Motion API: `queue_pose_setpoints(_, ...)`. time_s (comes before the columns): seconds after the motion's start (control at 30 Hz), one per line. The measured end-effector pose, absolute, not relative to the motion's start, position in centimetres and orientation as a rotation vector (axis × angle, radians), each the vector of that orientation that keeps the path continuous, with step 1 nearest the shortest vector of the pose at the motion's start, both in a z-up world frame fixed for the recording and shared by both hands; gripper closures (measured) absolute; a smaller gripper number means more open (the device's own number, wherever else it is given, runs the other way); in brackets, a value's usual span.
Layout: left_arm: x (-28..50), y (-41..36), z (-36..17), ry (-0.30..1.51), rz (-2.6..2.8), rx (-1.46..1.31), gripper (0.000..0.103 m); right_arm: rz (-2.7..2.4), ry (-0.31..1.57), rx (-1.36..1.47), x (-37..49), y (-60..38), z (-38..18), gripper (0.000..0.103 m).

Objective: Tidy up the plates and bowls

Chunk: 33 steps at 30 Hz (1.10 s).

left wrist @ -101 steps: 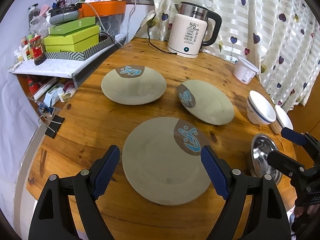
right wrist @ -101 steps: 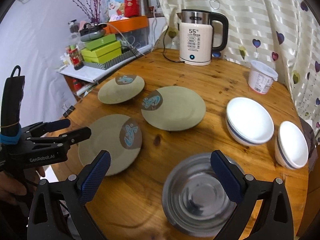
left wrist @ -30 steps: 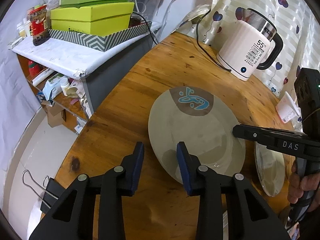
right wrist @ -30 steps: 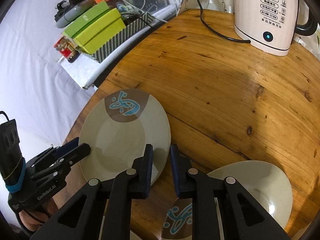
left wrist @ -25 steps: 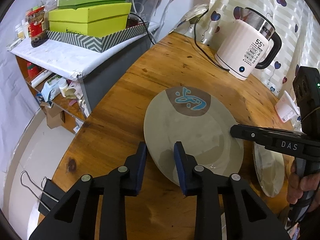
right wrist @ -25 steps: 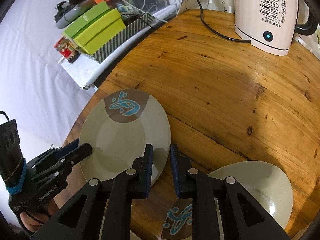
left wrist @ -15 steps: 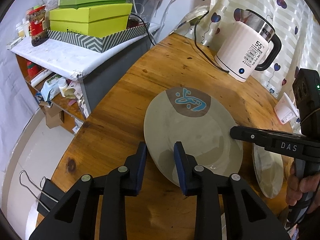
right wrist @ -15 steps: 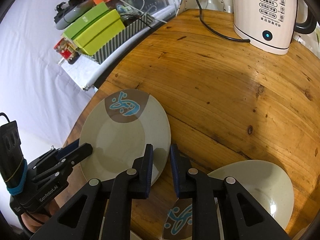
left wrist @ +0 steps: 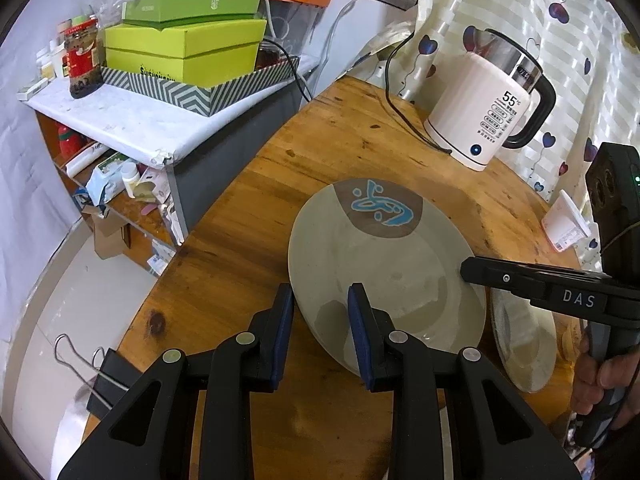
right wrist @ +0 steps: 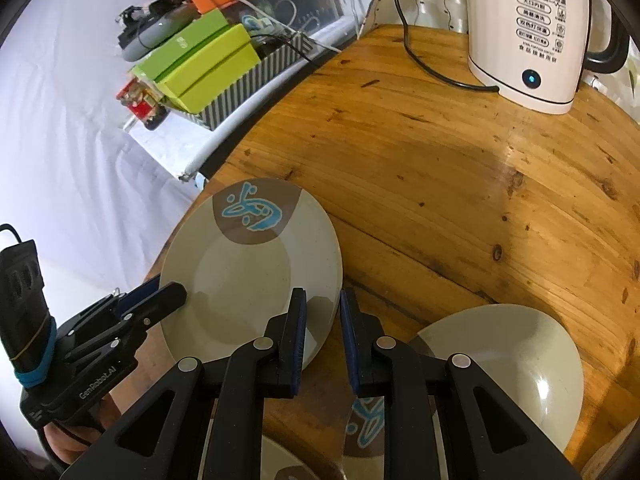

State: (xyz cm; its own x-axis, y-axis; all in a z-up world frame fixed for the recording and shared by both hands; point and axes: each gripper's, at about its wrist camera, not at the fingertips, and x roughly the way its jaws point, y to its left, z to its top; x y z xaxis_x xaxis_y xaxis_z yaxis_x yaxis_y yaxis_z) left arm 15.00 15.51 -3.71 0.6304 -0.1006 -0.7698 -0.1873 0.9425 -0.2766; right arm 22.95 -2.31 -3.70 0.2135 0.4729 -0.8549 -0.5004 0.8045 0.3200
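Note:
A beige plate [left wrist: 384, 276] with a brown patch and a blue motif is gripped from both sides and looks tilted, slightly off the wooden table [left wrist: 360, 152]. My left gripper [left wrist: 320, 300] is shut on its near-left rim. My right gripper [right wrist: 322, 304] is shut on the opposite rim. Each gripper shows in the other's view: the right gripper [left wrist: 464, 270] at the plate's right edge, the left gripper [right wrist: 176, 290] at its left edge. A second matching plate [right wrist: 500, 368] lies at the lower right. A third plate [right wrist: 276, 460] peeks out behind my right fingers.
A white kettle [left wrist: 488, 120] with its cord stands at the back of the table, a yogurt tub [left wrist: 564, 224] at the right. A shelf with green boxes [left wrist: 180, 48] borders the table's left edge. A binder clip [left wrist: 104, 372] sits at the near-left edge.
Since the earliest frames both grippers left the near plate and steel bowl, came to the far-left plate and closed on its rim. Over the last second the left jaws narrowed slightly.

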Motion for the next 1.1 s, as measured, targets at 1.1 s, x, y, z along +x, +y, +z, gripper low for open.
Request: queue_pose_setpoints(1.1,5.7,10.6,-1.7,0.889,0.001,-0.310,0.074,0.643,1.177,0.018,12.0,-8.1,-1.5,0.086)
